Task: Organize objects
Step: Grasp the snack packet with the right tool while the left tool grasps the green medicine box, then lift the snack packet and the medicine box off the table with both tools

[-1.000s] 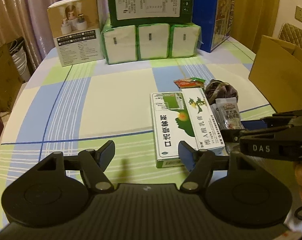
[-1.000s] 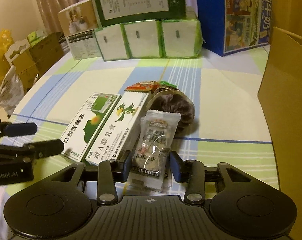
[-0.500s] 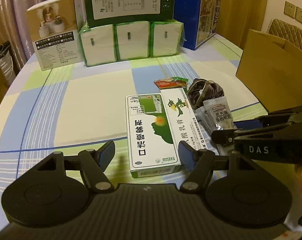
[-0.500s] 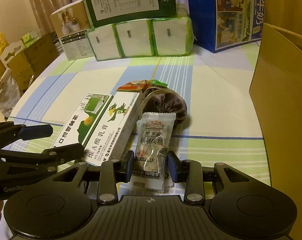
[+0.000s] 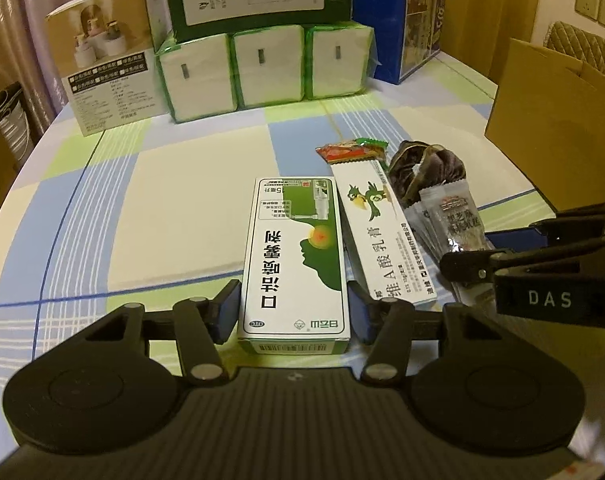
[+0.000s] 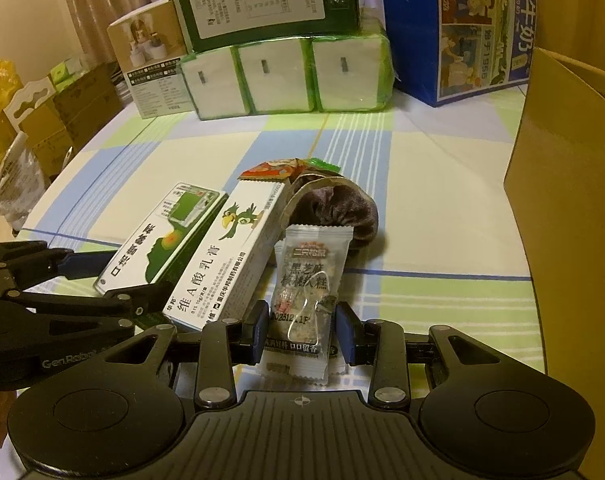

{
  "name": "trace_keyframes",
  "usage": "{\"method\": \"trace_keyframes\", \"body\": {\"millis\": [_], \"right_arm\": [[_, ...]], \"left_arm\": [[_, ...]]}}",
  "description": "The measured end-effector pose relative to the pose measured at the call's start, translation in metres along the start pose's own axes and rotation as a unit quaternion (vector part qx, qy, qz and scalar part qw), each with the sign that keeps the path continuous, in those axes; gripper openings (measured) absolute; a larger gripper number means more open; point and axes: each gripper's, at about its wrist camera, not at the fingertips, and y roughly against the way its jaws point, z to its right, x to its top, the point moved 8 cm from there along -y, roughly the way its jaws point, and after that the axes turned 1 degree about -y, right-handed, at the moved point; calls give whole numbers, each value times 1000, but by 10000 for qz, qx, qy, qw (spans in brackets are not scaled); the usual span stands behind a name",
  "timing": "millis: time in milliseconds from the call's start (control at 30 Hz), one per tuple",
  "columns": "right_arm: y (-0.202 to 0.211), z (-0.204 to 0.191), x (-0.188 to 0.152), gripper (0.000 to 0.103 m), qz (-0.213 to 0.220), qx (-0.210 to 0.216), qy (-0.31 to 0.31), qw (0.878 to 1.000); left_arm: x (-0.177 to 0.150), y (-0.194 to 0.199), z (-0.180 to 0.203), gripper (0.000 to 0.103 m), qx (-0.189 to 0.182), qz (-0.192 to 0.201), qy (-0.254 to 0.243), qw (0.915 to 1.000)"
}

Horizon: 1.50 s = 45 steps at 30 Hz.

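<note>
The green-and-white medicine box (image 5: pixel 294 260) lies flat on the checked tablecloth (image 5: pixel 142 208) and is bracketed by the left gripper (image 5: pixel 293 312) — pads just beside its sides, contact uncertain. A clear snack packet (image 6: pixel 308 292) is pinched by the right gripper (image 6: pixel 302 330), presumably for the cardboard box (image 6: pixel 574 200).

Your left tool (image 5: pixel 293 312) sits low over the surface, its two blue-padded fingers (image 5: pixel 227 312) spread wide and level, one on each side of the green-and-white box (image 5: pixel 294 256), close against its long sides. Your right tool (image 6: pixel 302 330) is low too, just to the right of the left one, with its fingers (image 6: pixel 258 332) drawn in on the clear snack packet (image 6: pixel 308 292), pads pressing both edges. The two tools lie near each other, angled slightly inward.
</note>
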Motion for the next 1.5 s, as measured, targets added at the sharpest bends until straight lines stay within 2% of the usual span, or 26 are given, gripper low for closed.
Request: {"method": "trace_keyframes", "body": {"millis": [200,333,600,700,800,1000,1067,1133,1500], "right_arm": [[11,1,-9,33,-136,-10,-76,9999],[27,-5,-26,33,-315,69,-68,9995],[77,-17,-88,33,-459,221,-46,9987],[85,-22,-101,53,-352,141,27,9993],[83,-27,-102,55,-309,122,224,9992],[71,-23,-94,54,-107,-41,288,9995],[68,-25,-92,52,-115,-109,406,9991],[68,-26,-92,44,-113,-183,475,9986],[65,-28,-90,34,-146,-310,556,9979]], "left_arm": [[-17,17,-1,51,60,-231,152,9996],[-38,40,9,51,73,-344,-7,9994],[-79,90,28,51,94,-433,-146,9989],[-83,96,32,59,40,-358,-222,9991],[-80,96,29,59,33,-271,-151,9995],[-75,84,24,59,-105,-270,-6,9996],[-73,78,23,59,-87,-297,2,9995],[-70,74,23,58,-103,-275,-10,9996],[-65,60,28,51,-20,-405,-170,9990]]}}
